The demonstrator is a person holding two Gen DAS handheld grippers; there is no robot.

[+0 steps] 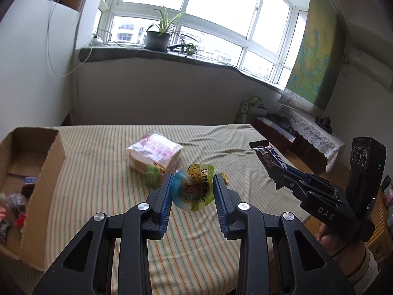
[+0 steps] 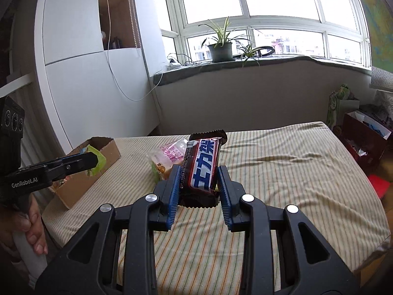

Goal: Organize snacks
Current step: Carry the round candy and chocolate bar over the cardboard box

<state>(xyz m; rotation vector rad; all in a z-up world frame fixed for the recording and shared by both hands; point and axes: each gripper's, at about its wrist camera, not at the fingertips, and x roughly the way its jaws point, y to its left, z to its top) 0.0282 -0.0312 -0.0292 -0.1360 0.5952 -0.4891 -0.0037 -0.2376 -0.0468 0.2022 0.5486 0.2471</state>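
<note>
- Striped bed cover spans the room below a bay window; potted plant on the sill.
- Cardboard box at the bed's left edge, snacks inside.
- Wrapped bread pack lies mid-bed.
- Left gripper clamps a round green-lidded snack cup, held above the cover.
- Right gripper clamps a brown chocolate bar, raised off the bed.

Cardboard box cut off at left edge, its snacks indistinct (mostly shadowed)
</note>
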